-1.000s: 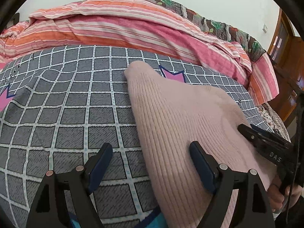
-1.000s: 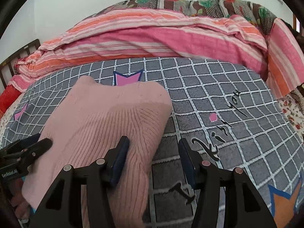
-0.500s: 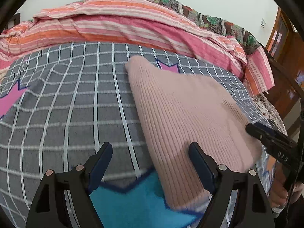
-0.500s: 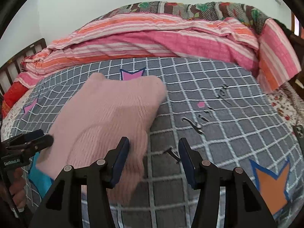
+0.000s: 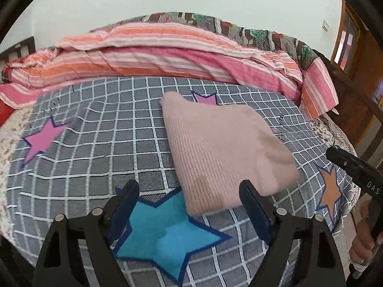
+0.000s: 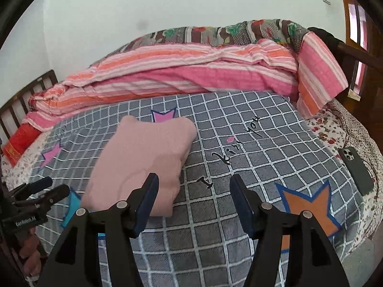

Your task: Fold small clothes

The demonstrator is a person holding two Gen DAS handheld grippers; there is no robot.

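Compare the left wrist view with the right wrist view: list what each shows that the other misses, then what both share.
Only the left wrist view shows the whole blue star and the left gripper head-on, jaws open.

Only the right wrist view shows the phone lying on the floral sheet, the black lettering, and the right gripper head-on, jaws open.

Both show the folded pink knit garment on the grey checked blanket, the striped quilt behind, and the orange star.

checked bed (image 5: 100,143), pink sweater (image 5: 222,148) (folded), phone (image 6: 356,169)
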